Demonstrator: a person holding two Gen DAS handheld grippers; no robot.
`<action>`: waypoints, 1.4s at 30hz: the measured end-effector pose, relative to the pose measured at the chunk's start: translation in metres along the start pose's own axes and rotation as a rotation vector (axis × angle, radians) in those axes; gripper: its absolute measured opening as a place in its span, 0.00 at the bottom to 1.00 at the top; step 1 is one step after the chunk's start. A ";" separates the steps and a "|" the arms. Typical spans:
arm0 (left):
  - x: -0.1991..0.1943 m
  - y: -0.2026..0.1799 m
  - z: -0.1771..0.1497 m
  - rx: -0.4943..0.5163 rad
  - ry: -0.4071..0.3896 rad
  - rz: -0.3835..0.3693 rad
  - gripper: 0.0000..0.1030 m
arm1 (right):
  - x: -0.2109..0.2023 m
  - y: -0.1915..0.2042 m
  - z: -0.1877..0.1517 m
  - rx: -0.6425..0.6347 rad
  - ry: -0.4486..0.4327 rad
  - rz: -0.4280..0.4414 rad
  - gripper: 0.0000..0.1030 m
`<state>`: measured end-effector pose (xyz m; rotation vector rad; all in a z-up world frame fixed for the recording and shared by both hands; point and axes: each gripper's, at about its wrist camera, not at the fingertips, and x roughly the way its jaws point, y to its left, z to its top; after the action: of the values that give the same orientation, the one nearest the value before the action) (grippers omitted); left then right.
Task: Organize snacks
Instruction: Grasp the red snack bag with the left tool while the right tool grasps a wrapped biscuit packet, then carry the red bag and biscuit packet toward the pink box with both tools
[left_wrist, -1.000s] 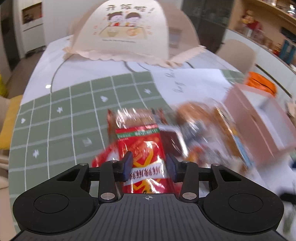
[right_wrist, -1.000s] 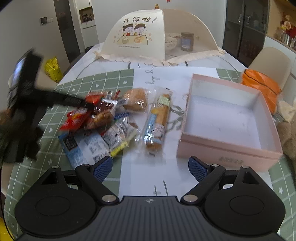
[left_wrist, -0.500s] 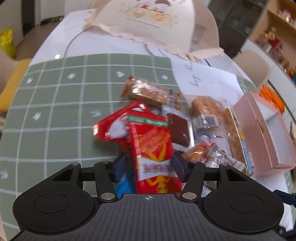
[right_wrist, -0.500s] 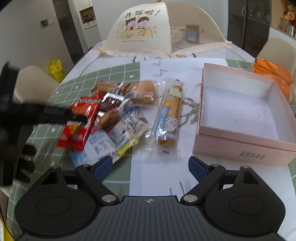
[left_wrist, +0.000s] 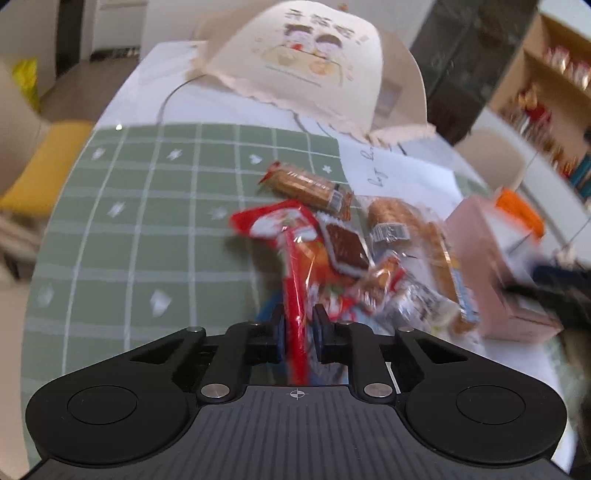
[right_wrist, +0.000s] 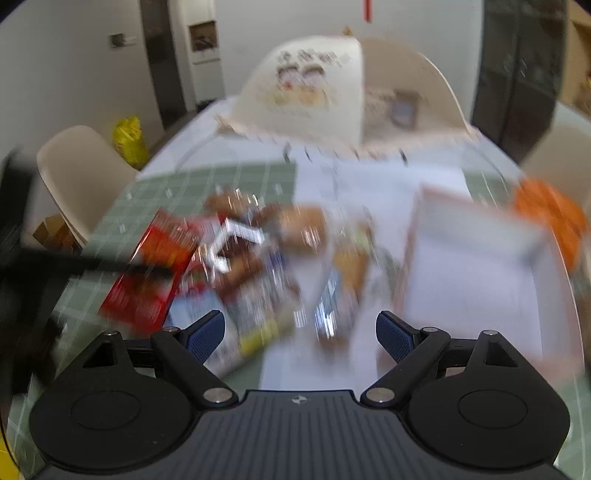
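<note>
Few readable marks, most of them blurring out.

The cream food cover (left_wrist: 314, 70) at the far end of the table is carrying red Chinese characters above a cartoon of two children, but in the left wrist view they are smearing too much to be read, and in the right wrist view the cover (right_wrist: 306, 92) is blurring even more. The white paper sheet (left_wrist: 399, 173) beside the green mat is showing dark handwriting that is looking like "by", with the rest unclear. A barcode label is sitting on the bread packet (left_wrist: 391, 221), its digits too small to read. The red snack packet (left_wrist: 295, 266) is showing print that cannot be made out.
</note>
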<state>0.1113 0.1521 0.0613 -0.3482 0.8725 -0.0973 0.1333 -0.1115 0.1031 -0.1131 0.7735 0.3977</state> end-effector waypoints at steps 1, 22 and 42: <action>-0.007 0.007 -0.006 -0.030 0.002 -0.030 0.18 | 0.009 0.004 0.014 -0.012 -0.009 0.005 0.87; -0.002 0.002 -0.045 0.057 0.161 -0.116 0.36 | 0.137 0.058 0.104 -0.105 0.165 0.112 0.34; -0.017 -0.126 -0.094 0.396 0.201 -0.010 0.38 | -0.043 -0.078 -0.150 0.037 0.134 -0.099 0.61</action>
<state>0.0352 0.0133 0.0608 0.0288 1.0256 -0.3134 0.0377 -0.2327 0.0223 -0.1435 0.9034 0.2839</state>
